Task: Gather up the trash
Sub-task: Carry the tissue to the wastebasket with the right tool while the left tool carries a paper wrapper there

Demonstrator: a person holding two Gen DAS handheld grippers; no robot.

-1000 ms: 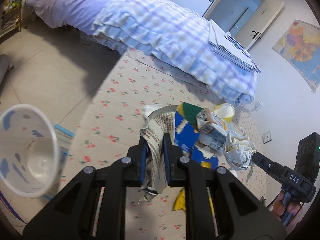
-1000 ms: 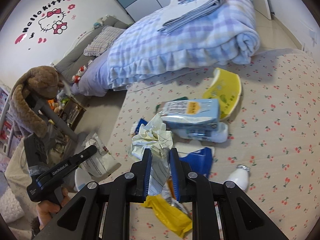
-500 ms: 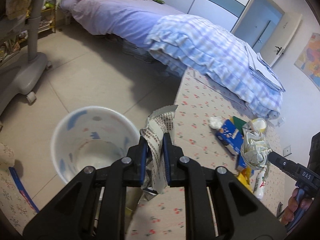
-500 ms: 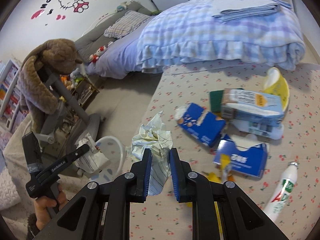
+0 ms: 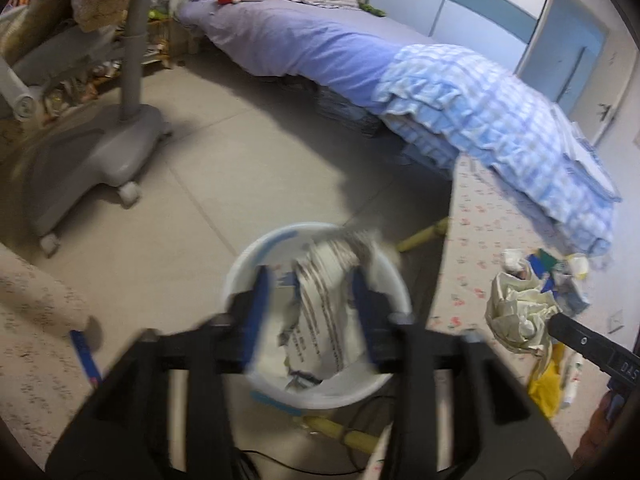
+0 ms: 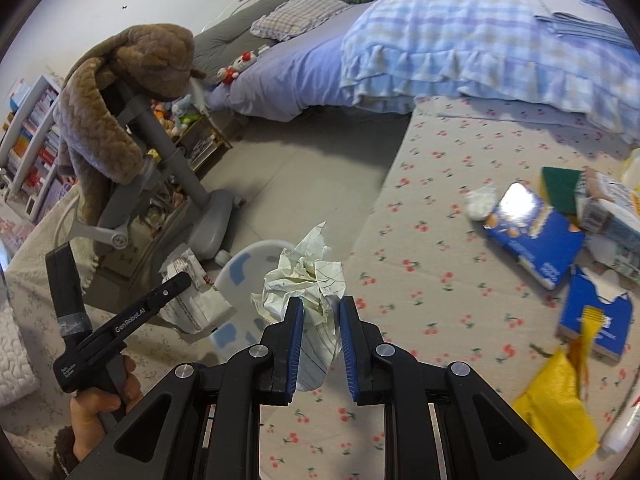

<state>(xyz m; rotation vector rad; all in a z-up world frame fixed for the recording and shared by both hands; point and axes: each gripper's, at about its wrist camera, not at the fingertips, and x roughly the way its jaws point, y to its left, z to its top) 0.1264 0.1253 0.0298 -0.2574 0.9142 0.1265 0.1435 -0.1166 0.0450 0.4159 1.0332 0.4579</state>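
Note:
My left gripper [image 5: 310, 300] hangs over the white bin [image 5: 248, 256], and its jaws are opening. A printed paper wrapper [image 5: 324, 312] hangs loose between the blue pads, with a clear gap on its left side, over the bin's mouth. My right gripper [image 6: 320, 320] is shut on a crumpled ball of pale lined paper [image 6: 308, 284], a little right of the bin [image 6: 240, 268]. The right wrist view shows the left gripper [image 6: 178, 282] from the side with the wrapper [image 6: 192, 300] at its tip. The left wrist view shows the paper ball [image 5: 520, 316] at the right.
More trash lies on the cherry-print mat [image 6: 432, 208]: blue boxes [image 6: 532, 236], a yellow bag [image 6: 556, 412], a white bottle [image 6: 624, 428]. A grey wheeled chair base [image 5: 100, 152] stands left of the bin, the bed [image 5: 480, 92] beyond. A person's hand [image 6: 96, 404] holds the left gripper.
Both grippers swung from the trash pile over to the bin. The left jaws, shut on the wrapper before, have spread apart. The right gripper still holds the paper ball.

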